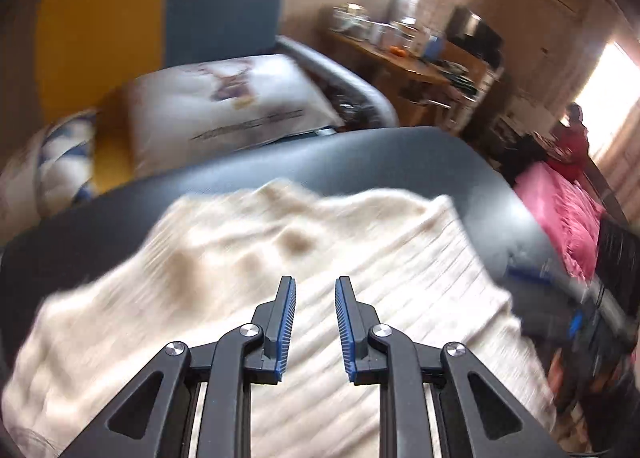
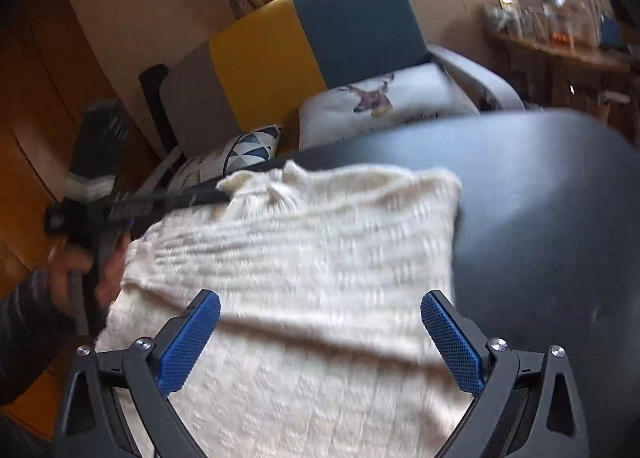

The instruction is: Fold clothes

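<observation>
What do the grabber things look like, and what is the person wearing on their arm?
Each gripper has a black plastic frame with silver round bolts at its joints. The left gripper has thin fingers lined with ridged blue pads. The right gripper has broader blue pads with a fine grid texture. The person's sleeve is dark and looks slightly shiny.

The sweater (image 1: pixel 280 266) is smeared by motion blur, its knit unreadable, and runs off the bottom edge in both views. The left gripper (image 2: pixel 120 210) hides part of its far corner. Items on the desk (image 1: pixel 404 62) are too blurred to identify.
</observation>
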Available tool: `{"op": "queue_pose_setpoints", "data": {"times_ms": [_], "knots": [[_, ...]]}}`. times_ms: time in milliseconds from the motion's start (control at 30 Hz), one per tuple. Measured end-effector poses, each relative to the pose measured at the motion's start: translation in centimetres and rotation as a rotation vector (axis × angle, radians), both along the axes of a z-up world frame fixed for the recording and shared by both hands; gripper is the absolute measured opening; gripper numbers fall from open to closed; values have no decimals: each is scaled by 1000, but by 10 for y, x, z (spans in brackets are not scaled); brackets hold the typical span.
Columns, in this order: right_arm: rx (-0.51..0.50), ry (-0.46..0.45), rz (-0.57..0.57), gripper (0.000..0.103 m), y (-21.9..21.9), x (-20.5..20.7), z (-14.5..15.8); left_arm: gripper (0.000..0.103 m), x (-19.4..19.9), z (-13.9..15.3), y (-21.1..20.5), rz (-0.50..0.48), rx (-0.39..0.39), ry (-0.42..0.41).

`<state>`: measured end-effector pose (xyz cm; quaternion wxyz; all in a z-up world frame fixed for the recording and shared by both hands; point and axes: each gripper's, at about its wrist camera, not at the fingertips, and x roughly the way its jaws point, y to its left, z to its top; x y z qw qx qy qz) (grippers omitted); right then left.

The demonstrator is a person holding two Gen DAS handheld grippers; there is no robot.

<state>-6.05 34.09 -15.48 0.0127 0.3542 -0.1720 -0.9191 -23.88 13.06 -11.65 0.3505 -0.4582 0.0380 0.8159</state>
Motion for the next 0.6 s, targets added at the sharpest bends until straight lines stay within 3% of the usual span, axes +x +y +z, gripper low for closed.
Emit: {"op": "queue_pose_setpoints", "data": {"times_ms": [133, 233, 267, 333, 467, 600], "knots": [[132, -76, 4, 102, 2, -51, -2, 20, 10, -15, -57, 93, -27, 14], [216, -169, -24, 102, 8, -81, -22, 20, 8, -33, -80, 173, -138, 39], [228, -194, -36, 102, 11, -86, -30, 19, 5, -47, -86, 201, -182, 11], [253, -243, -62, 103, 17, -94, -46, 19, 6, -54, -99, 224, -103, 9], [267, -249, -90, 103, 21, -92, -53, 19, 7, -51, -104, 265, -73, 0], [273, -259, -95, 103, 21, -92, -50, 19, 27, -33, -171, 401, 131, -86]]}}
